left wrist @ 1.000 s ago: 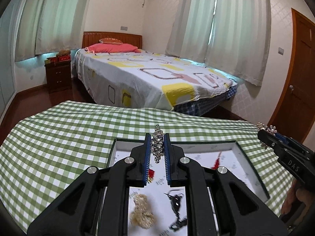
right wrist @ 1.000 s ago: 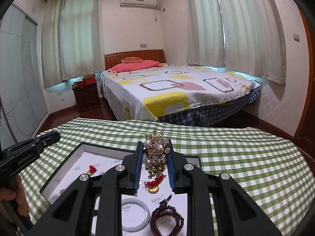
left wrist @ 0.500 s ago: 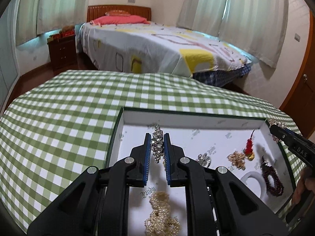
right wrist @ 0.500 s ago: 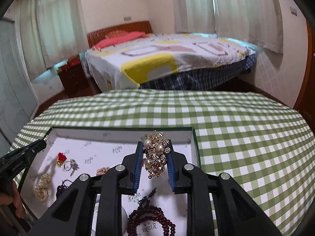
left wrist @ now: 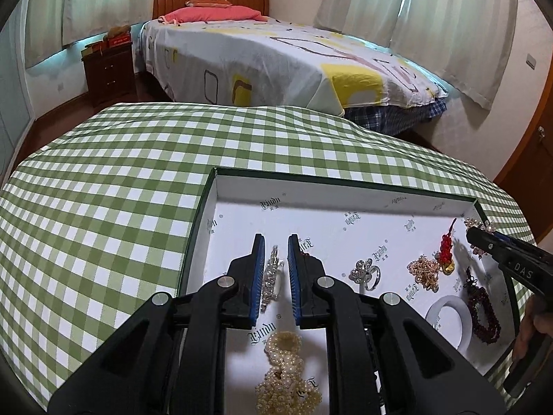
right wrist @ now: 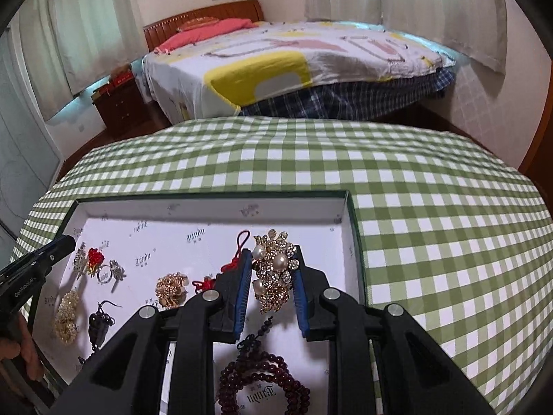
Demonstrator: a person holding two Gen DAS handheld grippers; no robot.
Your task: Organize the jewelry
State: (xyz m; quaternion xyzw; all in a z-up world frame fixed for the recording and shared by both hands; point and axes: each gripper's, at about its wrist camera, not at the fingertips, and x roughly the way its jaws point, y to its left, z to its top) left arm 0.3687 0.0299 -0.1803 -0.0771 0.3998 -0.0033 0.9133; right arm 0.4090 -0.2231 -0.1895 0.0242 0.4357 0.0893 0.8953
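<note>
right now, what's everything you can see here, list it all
tray: 1, white inside, dark green rim, on tablecloth
tablecloth: 1, green-white check, under tray
pearl strand: 1, cream, piled at tray's near left
flower ring: 1, silver, tray middle
gold cluster: 1, gold, beside tassel charm
tassel charm: 1, red, tray's right
bangle: 1, white, near right
bead bracelet: 1, dark red, beside bangle
black piece: 1, black, near left
bed: 1, patterned cover, behind
nightstand: 1, dark wood, left of bed
rhinestone piece: 1, silver, above tray's left
pearl brooch: 1, gold, above tray's right
left gripper: 1, black, straddling rhinestone piece
right gripper: 1, black, clamping pearl brooch
</note>
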